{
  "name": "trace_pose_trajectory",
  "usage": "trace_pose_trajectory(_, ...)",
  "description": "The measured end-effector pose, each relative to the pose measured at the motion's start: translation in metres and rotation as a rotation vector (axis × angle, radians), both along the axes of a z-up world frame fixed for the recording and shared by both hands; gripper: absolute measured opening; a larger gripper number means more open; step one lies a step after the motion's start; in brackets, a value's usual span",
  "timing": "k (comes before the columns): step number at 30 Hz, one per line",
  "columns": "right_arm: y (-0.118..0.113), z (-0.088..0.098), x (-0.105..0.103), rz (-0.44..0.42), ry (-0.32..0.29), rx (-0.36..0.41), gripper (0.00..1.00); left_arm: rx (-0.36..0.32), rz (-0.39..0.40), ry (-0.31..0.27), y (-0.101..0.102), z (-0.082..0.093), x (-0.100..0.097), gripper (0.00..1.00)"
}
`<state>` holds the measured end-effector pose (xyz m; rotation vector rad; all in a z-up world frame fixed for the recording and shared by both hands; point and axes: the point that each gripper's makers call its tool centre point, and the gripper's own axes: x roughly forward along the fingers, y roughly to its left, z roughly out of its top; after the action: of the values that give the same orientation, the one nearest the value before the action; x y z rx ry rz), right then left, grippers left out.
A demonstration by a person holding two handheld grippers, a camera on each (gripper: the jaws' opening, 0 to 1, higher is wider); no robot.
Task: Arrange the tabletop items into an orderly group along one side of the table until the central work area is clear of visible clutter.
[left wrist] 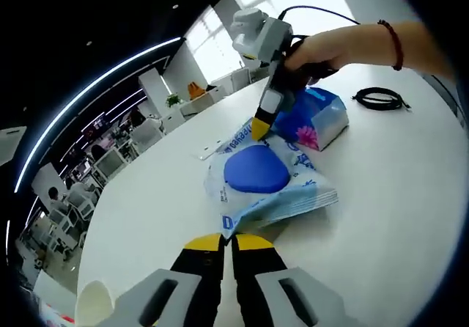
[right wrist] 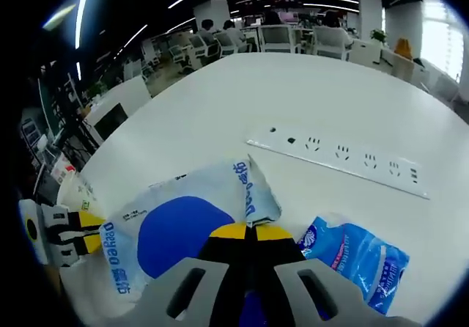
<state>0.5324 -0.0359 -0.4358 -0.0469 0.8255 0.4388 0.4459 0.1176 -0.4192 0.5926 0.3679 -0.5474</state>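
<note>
- The wet-wipe pack [left wrist: 267, 184], pale blue with a large dark blue oval on its face, lies flat on the white table [left wrist: 161, 202], near the middle of the surface.
- In the right gripper view, the same pack [right wrist: 183, 228] sits directly ahead of the jaws, one corner pinched between them.
- Right gripper [right wrist: 249, 230]: jaws closed together on the pack's edge. In the left gripper view this gripper [left wrist: 262, 127] comes down from above with its yellow tips touching the pack's far edge; a hand [left wrist: 330, 48] holds its grip.
- Left gripper [left wrist: 229, 240]: jaws nearly together, yellow tips just at the pack's near corner; whether they have hold of it cannot be told. In the right gripper view it [right wrist: 88, 232] appears at the pack's left edge.
- A blue tissue packet [left wrist: 316, 118] lies just beside the pack, touching it.
- A white power strip [right wrist: 341, 155] lies flat farther out.
- A coiled black cable [left wrist: 379, 98] lies well apart from the pack.
</note>
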Motion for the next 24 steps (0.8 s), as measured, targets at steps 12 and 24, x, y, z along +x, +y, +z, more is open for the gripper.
trace_pose_trajectory(12,-0.004,-0.001,-0.021,-0.002,-0.069,-0.041,0.00,0.051,0.056,0.035,0.009,-0.005,0.000,0.02)
trace_pose_trajectory(24,-0.002,0.003,-0.036,0.089,-0.133,-0.139,0.00,0.099,0.057,0.045,0.014,-0.007,-0.002,0.02)
